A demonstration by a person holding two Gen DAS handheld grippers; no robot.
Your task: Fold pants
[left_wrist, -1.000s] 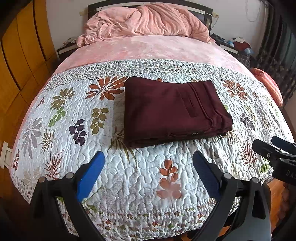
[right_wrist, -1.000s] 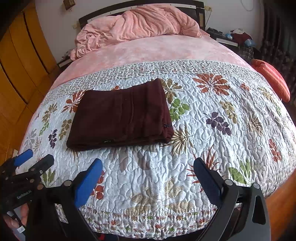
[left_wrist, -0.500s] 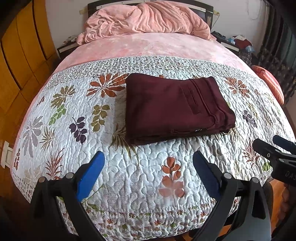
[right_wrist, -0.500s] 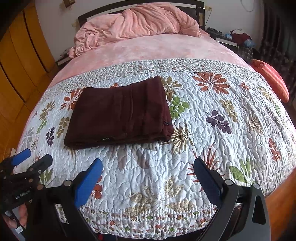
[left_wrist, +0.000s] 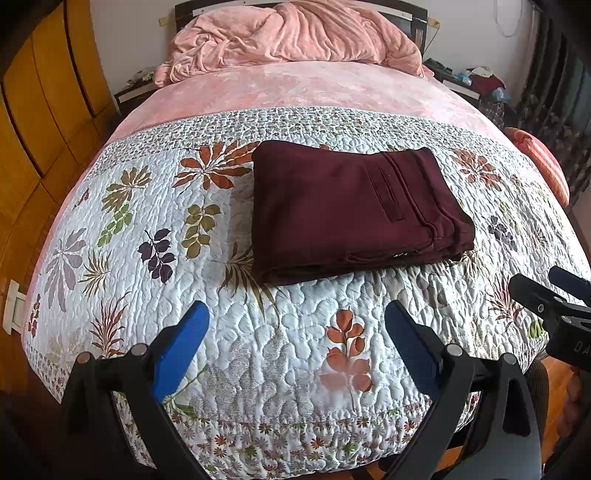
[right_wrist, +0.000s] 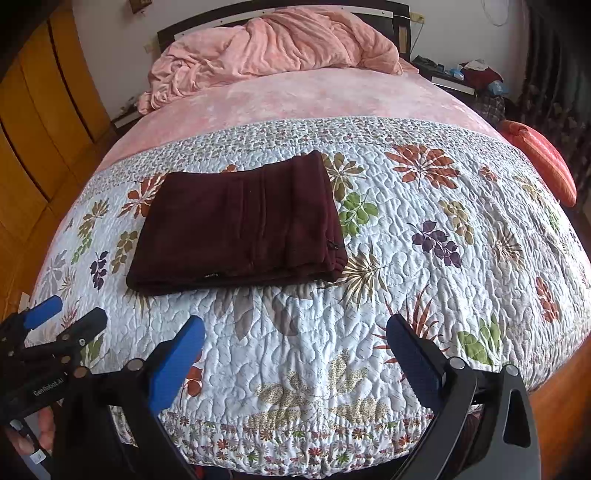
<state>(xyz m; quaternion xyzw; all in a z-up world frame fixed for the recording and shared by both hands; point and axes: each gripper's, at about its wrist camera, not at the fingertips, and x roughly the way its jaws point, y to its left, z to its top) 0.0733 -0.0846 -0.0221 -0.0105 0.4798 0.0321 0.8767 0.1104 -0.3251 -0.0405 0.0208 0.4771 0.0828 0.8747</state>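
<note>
Dark maroon pants [left_wrist: 354, 210] lie folded into a flat rectangle on the floral quilt [left_wrist: 147, 229]; they also show in the right wrist view [right_wrist: 240, 225], left of centre. My left gripper [left_wrist: 297, 343] is open and empty, held over the quilt's near edge, short of the pants. My right gripper [right_wrist: 295, 354] is open and empty, also back from the pants, to their right. The right gripper shows at the left wrist view's right edge [left_wrist: 554, 299]; the left gripper shows at the right wrist view's left edge [right_wrist: 55, 325].
A crumpled pink blanket [left_wrist: 295, 33] lies at the headboard on a pink sheet [left_wrist: 303, 88]. Wooden wardrobes [left_wrist: 33, 110] stand left. An orange cushion [right_wrist: 543, 158] and a cluttered nightstand [right_wrist: 469, 74] are right of the bed. The quilt [right_wrist: 443, 240] drops off at the foot edge.
Both grippers have drifted slightly back and up from the bed; the pants sit a little higher in view. The pants have not moved and both grippers stay open.
</note>
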